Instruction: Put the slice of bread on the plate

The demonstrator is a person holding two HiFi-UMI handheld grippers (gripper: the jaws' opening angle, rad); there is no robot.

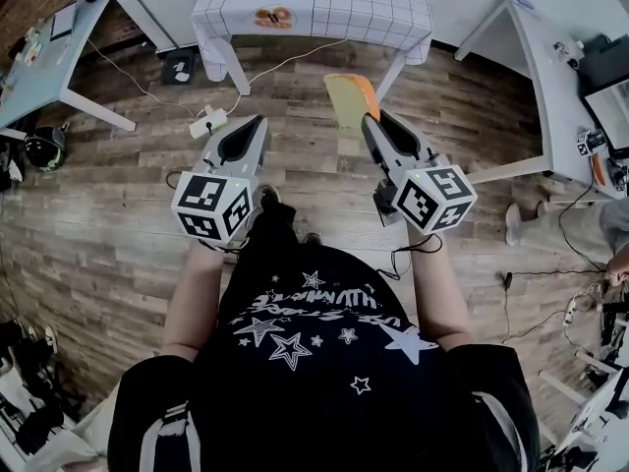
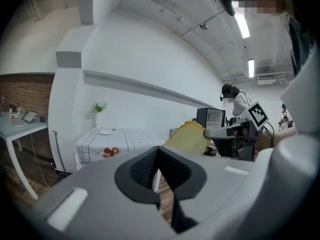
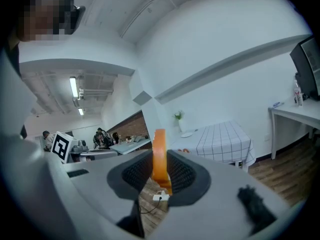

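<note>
Right gripper [image 1: 371,118] grasped the slice of bread [image 1: 350,101] edge-on, well short of the plate [image 3: 187,133]; a jolt risked dropping it. Left gripper [image 1: 259,120] stayed out of it, clenched and empty.

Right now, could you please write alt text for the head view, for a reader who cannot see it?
The right gripper holds the bread on edge over the wood floor; the left gripper beside it is shut and empty. Ahead stands a table with a checked cloth.
</note>
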